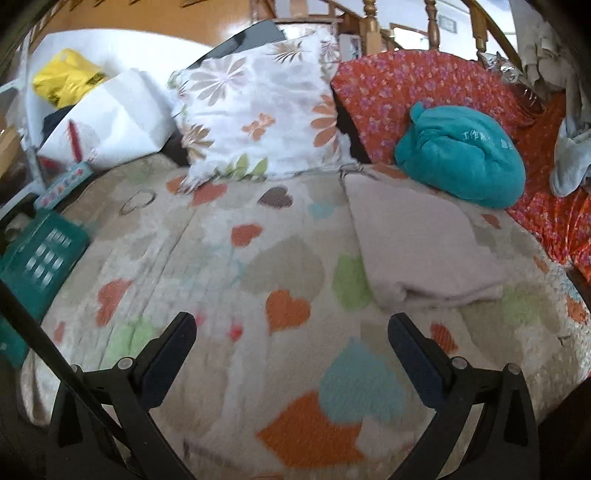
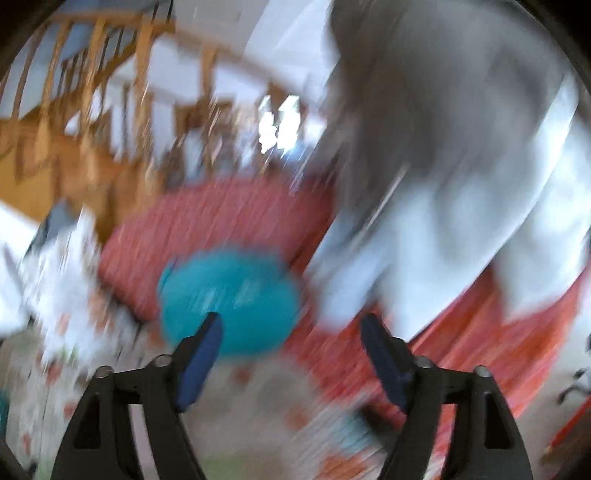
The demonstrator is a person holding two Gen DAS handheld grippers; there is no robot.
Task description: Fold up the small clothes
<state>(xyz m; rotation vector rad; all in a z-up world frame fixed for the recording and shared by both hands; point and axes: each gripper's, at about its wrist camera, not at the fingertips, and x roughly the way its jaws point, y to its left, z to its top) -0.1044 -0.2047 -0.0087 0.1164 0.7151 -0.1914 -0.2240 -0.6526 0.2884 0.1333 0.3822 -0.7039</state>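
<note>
A folded pale pink cloth (image 1: pixel 424 243) lies flat on the heart-print blanket (image 1: pixel 236 280), ahead and right of my left gripper (image 1: pixel 291 325). The left gripper is open and empty above the blanket. A light grey garment (image 1: pixel 570 162) hangs at the far right; in the blurred right wrist view it (image 2: pixel 443 206) fills the upper right. My right gripper (image 2: pixel 291 325) is open and empty, just below and in front of that garment. A teal rolled towel (image 1: pixel 461 155) lies behind the pink cloth and shows again in the right wrist view (image 2: pixel 229 295).
A floral pillow (image 1: pixel 258 114) and a red flowered cushion (image 1: pixel 417 96) stand at the back. A green basket (image 1: pixel 37 262), a white bag (image 1: pixel 110 122) and a yellow bag (image 1: pixel 66 77) sit at the left. Wooden banisters (image 1: pixel 432 26) rise behind.
</note>
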